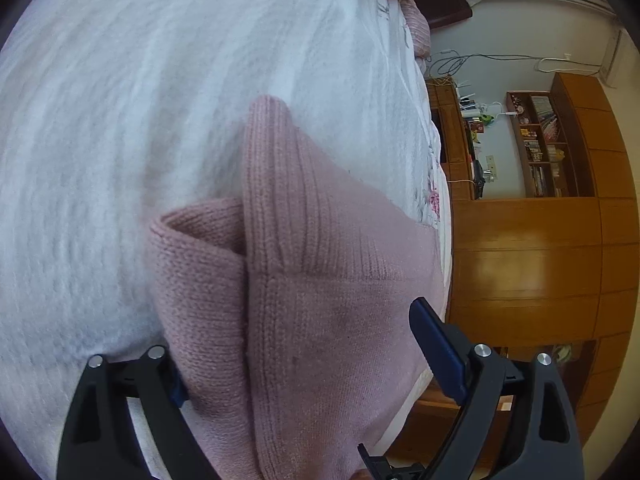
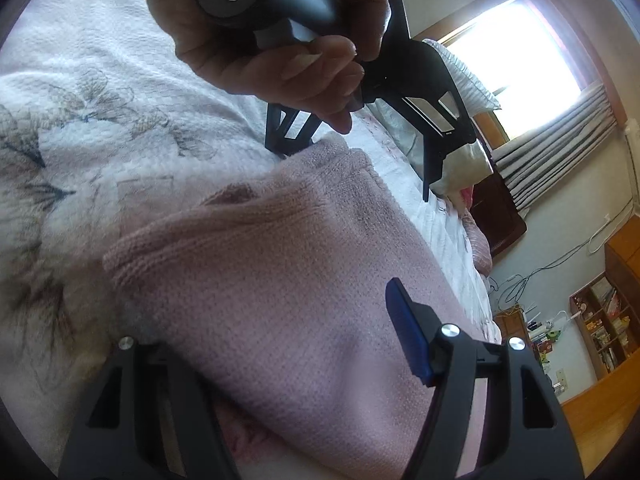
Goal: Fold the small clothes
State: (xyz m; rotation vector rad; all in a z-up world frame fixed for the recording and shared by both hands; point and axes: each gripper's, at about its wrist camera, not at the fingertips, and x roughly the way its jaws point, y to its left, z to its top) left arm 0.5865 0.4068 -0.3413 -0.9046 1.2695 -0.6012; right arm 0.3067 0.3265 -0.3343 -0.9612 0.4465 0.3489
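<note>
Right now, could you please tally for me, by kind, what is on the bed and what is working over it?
Pink knitted garments: 1
Grippers: 2, left and right
Hands in view: 1
White bedspreads: 1
Total: 5

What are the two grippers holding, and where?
Neither visibly holds anything. The pink knit lies between each gripper's spread fingers, left and right, unclamped.

free: white bedspread (image 1: 160, 120) left | blocked: pillow (image 2: 460, 80), wooden cabinets (image 1: 528, 248) right
</note>
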